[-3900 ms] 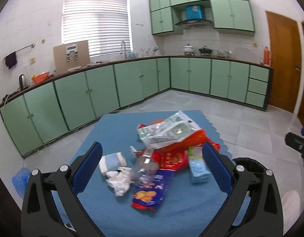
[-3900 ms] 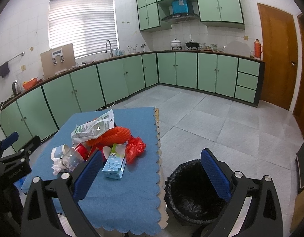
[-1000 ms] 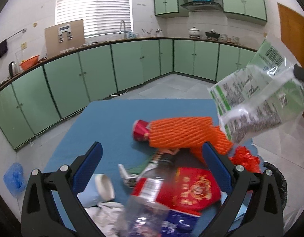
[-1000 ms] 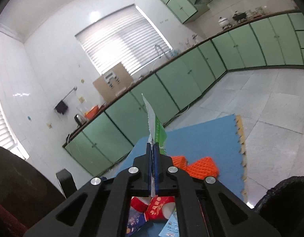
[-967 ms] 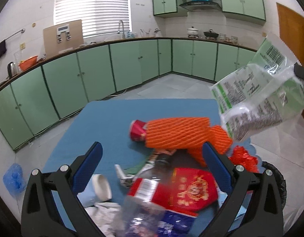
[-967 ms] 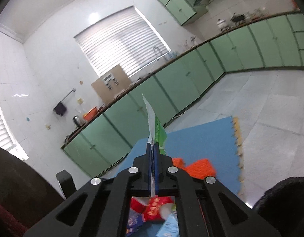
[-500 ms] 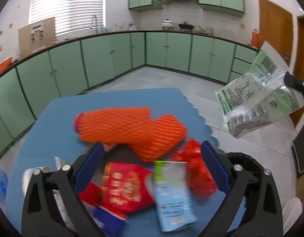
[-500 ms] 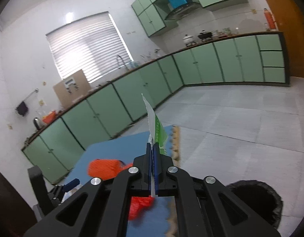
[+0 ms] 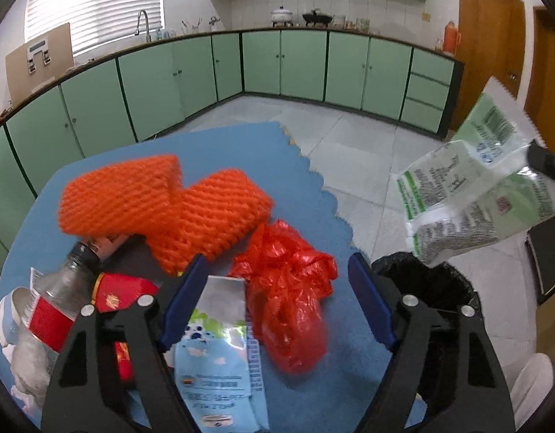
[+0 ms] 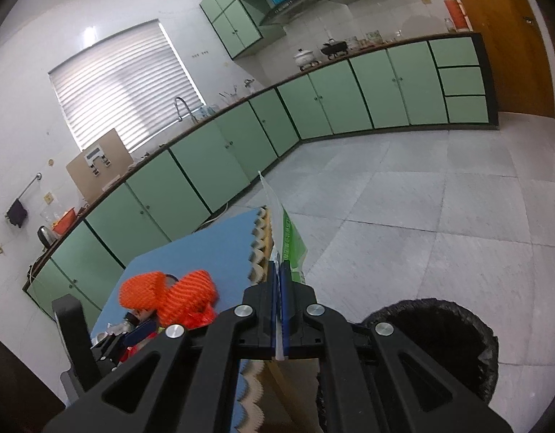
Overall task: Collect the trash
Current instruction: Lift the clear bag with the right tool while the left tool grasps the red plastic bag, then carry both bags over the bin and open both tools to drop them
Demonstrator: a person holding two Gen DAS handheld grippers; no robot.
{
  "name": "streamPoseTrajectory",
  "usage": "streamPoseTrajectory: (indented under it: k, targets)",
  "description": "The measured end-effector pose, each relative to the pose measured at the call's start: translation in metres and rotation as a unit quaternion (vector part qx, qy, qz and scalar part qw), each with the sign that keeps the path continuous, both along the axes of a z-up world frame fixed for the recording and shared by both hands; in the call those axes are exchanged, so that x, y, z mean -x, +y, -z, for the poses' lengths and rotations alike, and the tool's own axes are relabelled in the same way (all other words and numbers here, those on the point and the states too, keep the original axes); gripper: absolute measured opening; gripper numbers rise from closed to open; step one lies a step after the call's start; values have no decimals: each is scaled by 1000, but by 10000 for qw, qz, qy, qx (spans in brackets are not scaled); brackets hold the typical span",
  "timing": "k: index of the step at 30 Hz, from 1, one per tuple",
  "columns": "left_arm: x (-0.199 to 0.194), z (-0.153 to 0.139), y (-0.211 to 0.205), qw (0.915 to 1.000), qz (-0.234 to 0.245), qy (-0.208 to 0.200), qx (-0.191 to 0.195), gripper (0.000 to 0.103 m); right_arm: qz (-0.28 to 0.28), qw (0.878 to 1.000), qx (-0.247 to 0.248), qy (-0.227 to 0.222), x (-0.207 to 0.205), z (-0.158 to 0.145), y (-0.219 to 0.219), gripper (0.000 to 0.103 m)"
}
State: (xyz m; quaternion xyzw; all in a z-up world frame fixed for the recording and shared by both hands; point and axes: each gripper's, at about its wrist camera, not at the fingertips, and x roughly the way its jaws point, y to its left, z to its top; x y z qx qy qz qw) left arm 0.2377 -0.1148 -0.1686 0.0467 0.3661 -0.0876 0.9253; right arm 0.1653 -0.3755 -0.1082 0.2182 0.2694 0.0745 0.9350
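My right gripper (image 10: 279, 270) is shut on a white and green plastic bag (image 10: 286, 238) and holds it in the air. In the left wrist view the bag (image 9: 472, 195) hangs above the black bin (image 9: 432, 288); the bin also shows at the lower right of the right wrist view (image 10: 439, 339). My left gripper (image 9: 273, 288) is open over the blue table (image 9: 223, 151), with a red plastic bag (image 9: 291, 306) and a blue milk carton (image 9: 219, 353) between its fingers. Orange foam netting (image 9: 162, 202) lies beyond them.
A clear bottle with a red label (image 9: 50, 310), a red packet (image 9: 122, 288) and a paper cup (image 9: 7, 314) lie at the table's left. Green kitchen cabinets (image 9: 313, 65) line the walls behind. A brown door (image 9: 490, 54) is at the right.
My right gripper has carried the plastic bag from over the table toward the bin. My left gripper has moved right and closer to the red bag and the carton.
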Motion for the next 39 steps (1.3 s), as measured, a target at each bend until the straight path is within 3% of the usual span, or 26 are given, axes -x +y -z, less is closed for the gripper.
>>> streamPoseTrajectory:
  k: [5, 8, 9, 12, 21, 28, 34, 39]
  targets:
    - [-3, 10, -7, 9996, -81, 74, -260, 58, -53, 9999, 82, 118, 2, 9, -1, 2]
    - [-1, 9, -10, 9994, -83, 10, -330, 33, -58, 9997, 130, 180, 3, 15, -2, 2]
    - [-1, 8, -9, 9998, -12, 69, -189, 17, -57, 9997, 144, 193, 2, 15, -3, 2]
    - [-3, 6, -1, 9999, -79, 107, 0, 9, -75, 9996, 142, 225, 4, 15, 1, 2]
    - [14, -35, 34, 9982, -121, -352, 476, 5, -71, 9995, 226, 215, 15, 12, 5, 2]
    - [27, -75, 41, 9931, 151, -754, 886, 5, 135, 9994, 324, 72, 30, -4, 0, 2]
    - [39, -85, 1, 9898, 698, -799, 955, 5, 470, 9979, 425, 106, 47, -7, -22, 2]
    - [42, -61, -52, 9869, 1211, -513, 935, 5, 728, 9956, 446, 387, 59, 10, -42, 2]
